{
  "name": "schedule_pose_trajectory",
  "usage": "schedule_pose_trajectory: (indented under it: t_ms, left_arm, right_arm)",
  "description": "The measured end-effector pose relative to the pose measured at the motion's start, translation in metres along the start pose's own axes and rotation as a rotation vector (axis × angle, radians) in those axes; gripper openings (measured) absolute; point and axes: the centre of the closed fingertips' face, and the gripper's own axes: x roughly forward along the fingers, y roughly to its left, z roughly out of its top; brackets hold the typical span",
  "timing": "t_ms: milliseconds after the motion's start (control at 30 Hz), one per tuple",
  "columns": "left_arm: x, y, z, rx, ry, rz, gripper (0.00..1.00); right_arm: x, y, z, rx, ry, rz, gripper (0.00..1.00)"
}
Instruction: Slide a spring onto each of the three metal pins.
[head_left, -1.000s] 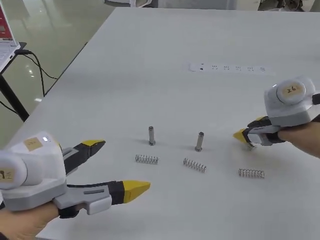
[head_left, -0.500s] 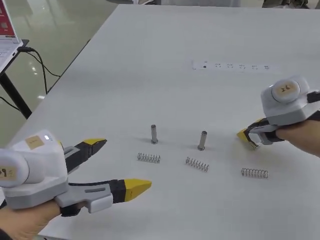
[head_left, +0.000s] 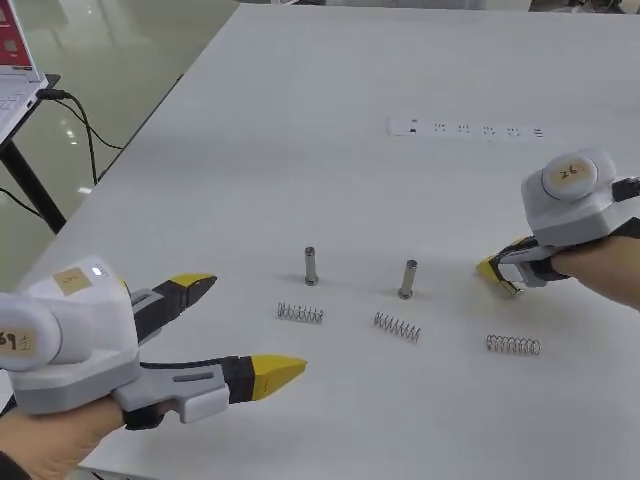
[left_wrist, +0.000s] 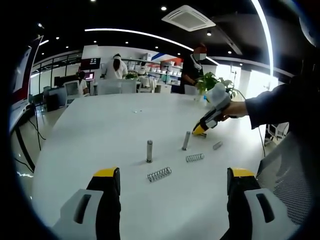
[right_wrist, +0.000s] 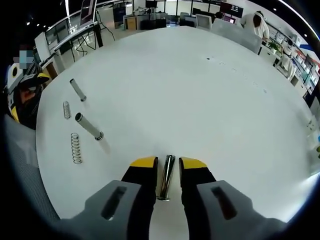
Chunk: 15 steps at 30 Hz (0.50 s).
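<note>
right hand-held gripper (right_wrist: 168, 161) is clamped on a metal pin (right_wrist: 165, 181)
left hand-held gripper (left_wrist: 174, 172) is held apart near the springs (head_left: 300, 313)

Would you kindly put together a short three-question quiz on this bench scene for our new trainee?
1. True or false: the left gripper has its jaws open and holds nothing.
2. How many springs lie flat on the table? A two; B three; C four.
3. Fill in: two pins stand free, and the third pin sits between the jaws of the ___ gripper.
Key: 1 true. 2 B. 3 right: the right gripper.
</note>
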Motion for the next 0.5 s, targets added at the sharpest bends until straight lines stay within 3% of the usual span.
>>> schedule_pose_trajectory:
  t_ms: [500]
  left_arm:
    - [0.0006, 0.0016, 0.0000, 0.002, -0.001, 0.000, 0.88]
  right_arm:
    - [0.0044, 0.0000, -0.0028, 0.008, 0.023, 0.003, 0.16]
